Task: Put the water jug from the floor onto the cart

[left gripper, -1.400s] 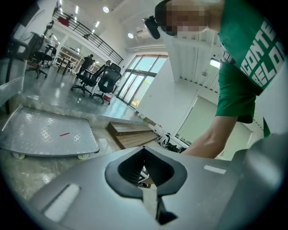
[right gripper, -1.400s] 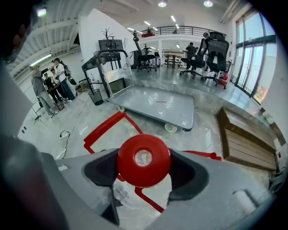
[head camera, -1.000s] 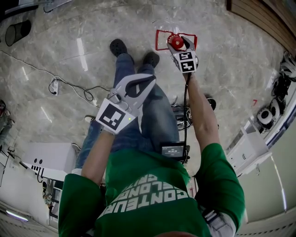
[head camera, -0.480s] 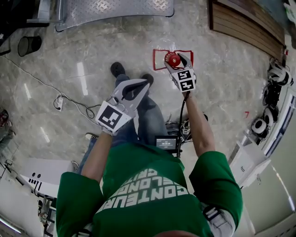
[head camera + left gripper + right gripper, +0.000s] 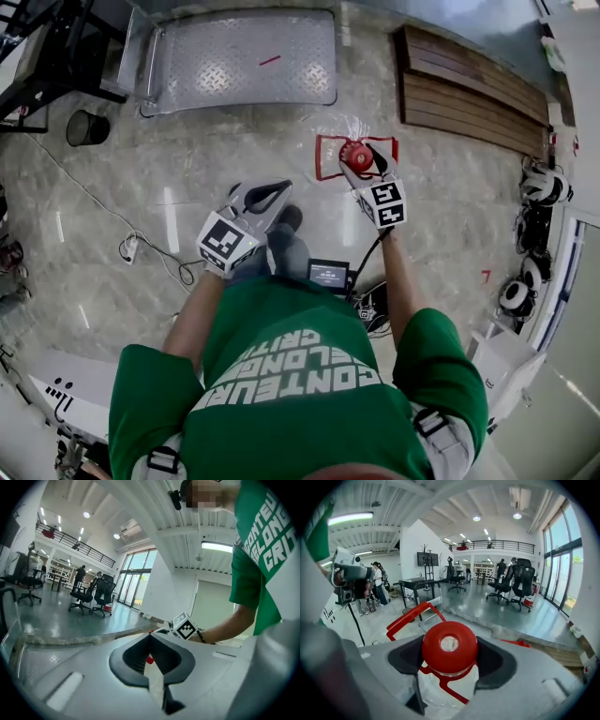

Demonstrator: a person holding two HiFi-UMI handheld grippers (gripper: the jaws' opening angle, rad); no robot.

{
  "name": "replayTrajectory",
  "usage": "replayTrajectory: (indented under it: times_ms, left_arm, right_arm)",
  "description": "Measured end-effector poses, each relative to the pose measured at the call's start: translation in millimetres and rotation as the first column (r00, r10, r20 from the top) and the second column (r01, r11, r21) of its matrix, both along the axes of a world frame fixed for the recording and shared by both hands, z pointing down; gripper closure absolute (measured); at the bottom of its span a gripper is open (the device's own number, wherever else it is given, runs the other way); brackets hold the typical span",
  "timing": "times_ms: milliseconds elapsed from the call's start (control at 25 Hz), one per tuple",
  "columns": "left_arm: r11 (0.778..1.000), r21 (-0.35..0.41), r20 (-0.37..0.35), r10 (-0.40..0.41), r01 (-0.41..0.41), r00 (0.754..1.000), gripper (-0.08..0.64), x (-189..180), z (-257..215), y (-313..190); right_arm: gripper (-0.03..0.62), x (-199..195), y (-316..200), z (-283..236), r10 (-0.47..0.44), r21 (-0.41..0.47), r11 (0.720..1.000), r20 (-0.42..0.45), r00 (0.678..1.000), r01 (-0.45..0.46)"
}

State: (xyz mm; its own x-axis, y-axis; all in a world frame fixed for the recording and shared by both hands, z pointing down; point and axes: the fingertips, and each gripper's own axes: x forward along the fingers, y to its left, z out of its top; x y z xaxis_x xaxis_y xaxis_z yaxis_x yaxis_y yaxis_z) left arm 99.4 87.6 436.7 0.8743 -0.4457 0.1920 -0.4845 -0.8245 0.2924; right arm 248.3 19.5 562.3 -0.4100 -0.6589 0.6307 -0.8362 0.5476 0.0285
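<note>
The water jug is clear with a red cap and a red handle. My right gripper is shut on its neck just under the cap and holds it up above a red taped square on the floor. My left gripper hangs empty to the left of the jug, its jaws shut tip to tip. The cart, a low platform of grey tread plate, stands at the far end of the floor, above the jug in the head view.
A wooden pallet lies right of the cart. A black bin stands at the left, with a cable and power strip on the marble floor. Round gear lines the right wall. Office chairs and people stand far off.
Both grippers have risen as the person stood up, the right one with the jug still in it. The cart and the pallet have come into the head view.
</note>
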Motion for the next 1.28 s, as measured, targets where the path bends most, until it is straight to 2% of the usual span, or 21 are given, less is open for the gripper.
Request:
replayTrajectory:
  times_ms: [240, 440, 800, 1280]
  left_arm:
    - [0.998, 0.039, -0.012, -0.042, 0.042, 0.999, 0.545, -11.2, -31.6, -21.8]
    - [0.995, 0.063, -0.029, -0.074, 0.075, 0.997, 0.545, -22.0, -50.2, -40.2]
    - [0.987, 0.111, -0.061, -0.109, 0.115, 0.992, 0.545, -53.6, -73.1, -71.0]
    - [0.982, 0.116, -0.075, -0.142, 0.15, 0.987, 0.545, -134.3, -77.3, -114.0]
  right_arm:
    - [0.291, 5.5, -22.4, -76.9, 0.032, 0.099, 0.995, 0.018, 0.999, -0.034]
    - [0.291, 1.6, -39.7, -110.5, 0.017, 0.14, 0.99, 0.014, 1.0, -0.018]
    - [0.291, -27.5, -75.2, -131.8, -0.021, 0.152, 0.988, 0.002, 1.0, 0.021]
    - [0.291, -101.0, -123.5, -144.8, -0.046, 0.138, 0.989, -0.007, 0.999, 0.046]
